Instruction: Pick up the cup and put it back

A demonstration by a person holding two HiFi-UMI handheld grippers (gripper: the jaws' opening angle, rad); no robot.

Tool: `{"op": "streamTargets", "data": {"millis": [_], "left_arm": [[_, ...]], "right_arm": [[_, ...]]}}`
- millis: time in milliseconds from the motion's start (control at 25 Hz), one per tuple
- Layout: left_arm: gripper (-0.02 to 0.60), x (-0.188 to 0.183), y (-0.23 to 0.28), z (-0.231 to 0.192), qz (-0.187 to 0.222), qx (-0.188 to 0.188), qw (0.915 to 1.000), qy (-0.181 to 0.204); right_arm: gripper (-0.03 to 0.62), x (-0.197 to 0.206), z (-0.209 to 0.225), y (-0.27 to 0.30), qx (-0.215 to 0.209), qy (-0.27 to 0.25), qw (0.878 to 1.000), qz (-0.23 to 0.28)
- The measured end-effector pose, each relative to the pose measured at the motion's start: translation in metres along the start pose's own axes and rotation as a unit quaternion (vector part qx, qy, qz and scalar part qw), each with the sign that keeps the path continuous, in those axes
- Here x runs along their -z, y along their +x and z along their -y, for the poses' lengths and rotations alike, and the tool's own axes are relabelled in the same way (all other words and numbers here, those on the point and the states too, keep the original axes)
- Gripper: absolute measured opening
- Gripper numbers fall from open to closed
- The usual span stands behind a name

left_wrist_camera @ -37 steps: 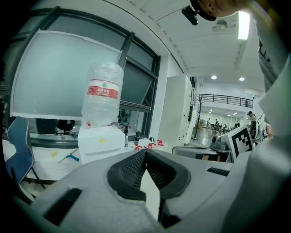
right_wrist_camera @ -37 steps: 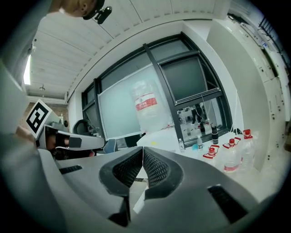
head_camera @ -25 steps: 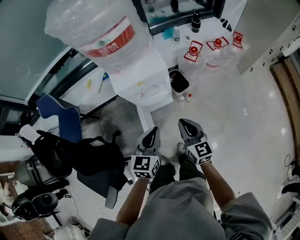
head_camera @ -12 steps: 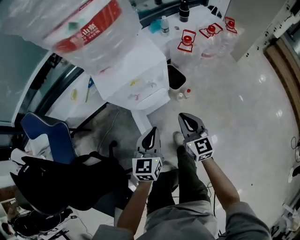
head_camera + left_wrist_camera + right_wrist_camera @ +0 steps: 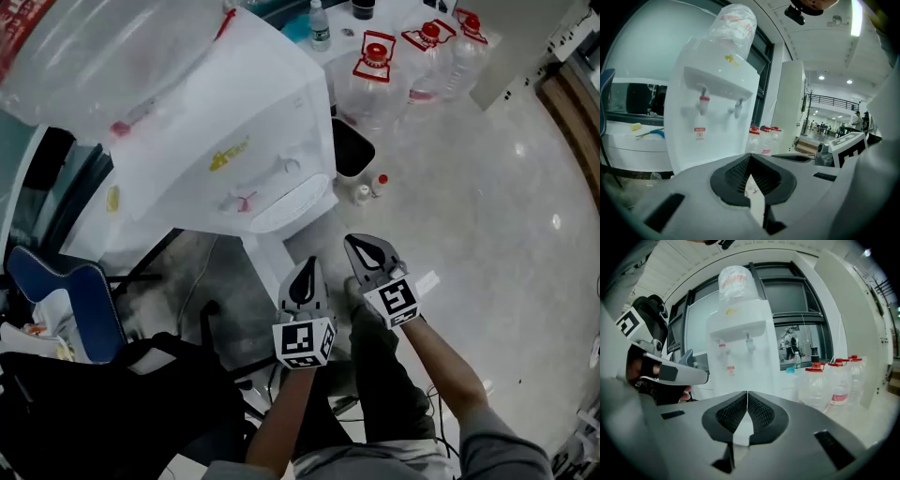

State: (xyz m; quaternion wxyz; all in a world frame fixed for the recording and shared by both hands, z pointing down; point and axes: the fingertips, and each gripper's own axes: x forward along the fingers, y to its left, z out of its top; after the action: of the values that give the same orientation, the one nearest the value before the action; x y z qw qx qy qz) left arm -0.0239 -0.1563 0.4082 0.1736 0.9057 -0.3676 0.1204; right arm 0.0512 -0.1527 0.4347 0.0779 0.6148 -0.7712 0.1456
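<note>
No cup shows in any view. A white water dispenser (image 5: 234, 159) with a big clear bottle (image 5: 103, 47) on top fills the upper left of the head view; its red tap (image 5: 246, 200) and white tap (image 5: 289, 165) face me. My left gripper (image 5: 302, 266) and right gripper (image 5: 362, 246) are held side by side in front of its lower body, both shut with nothing between the jaws. In the left gripper view the dispenser (image 5: 712, 122) stands straight ahead beyond the left gripper (image 5: 750, 158). In the right gripper view the dispenser (image 5: 740, 357) rises past the right gripper (image 5: 747, 393).
Large water bottles with red caps (image 5: 375, 70) stand on the floor to the dispenser's right, with a black bin (image 5: 349, 155) and small bottles (image 5: 372, 187) beside them. A blue chair (image 5: 84, 300) and a black bag (image 5: 122, 403) are at the left. The person's legs (image 5: 375, 375) are below.
The dispenser has grown larger and nearer in the head view. Both grippers have come down with the person in front of it, keeping side by side and shut.
</note>
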Motion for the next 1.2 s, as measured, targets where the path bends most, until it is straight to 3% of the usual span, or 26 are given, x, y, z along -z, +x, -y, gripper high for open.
{"op": "streamTargets", "data": {"millis": [400,600,960,1200], "left_arm": [[0.009,0.099,0.071,-0.04,0.049,-0.024,0.9985,-0.007],[0.009,0.146,0.1,-0.049,0.06,-0.035,0.9976,0.008],[0.009,0.199,0.124,-0.08,0.079,-0.07,0.9938,0.033],[0.009,0.212,0.13,-0.092,0.087,-0.094,0.991,0.04]], "right_arm": [[0.012,0.104,0.037,0.058,-0.015,-0.018,0.999,0.033],[0.012,0.147,0.047,0.085,-0.025,-0.021,0.999,0.042],[0.012,0.216,0.057,0.117,-0.025,-0.025,0.998,0.059],[0.012,0.246,0.053,0.133,-0.034,-0.027,0.997,0.062]]}}
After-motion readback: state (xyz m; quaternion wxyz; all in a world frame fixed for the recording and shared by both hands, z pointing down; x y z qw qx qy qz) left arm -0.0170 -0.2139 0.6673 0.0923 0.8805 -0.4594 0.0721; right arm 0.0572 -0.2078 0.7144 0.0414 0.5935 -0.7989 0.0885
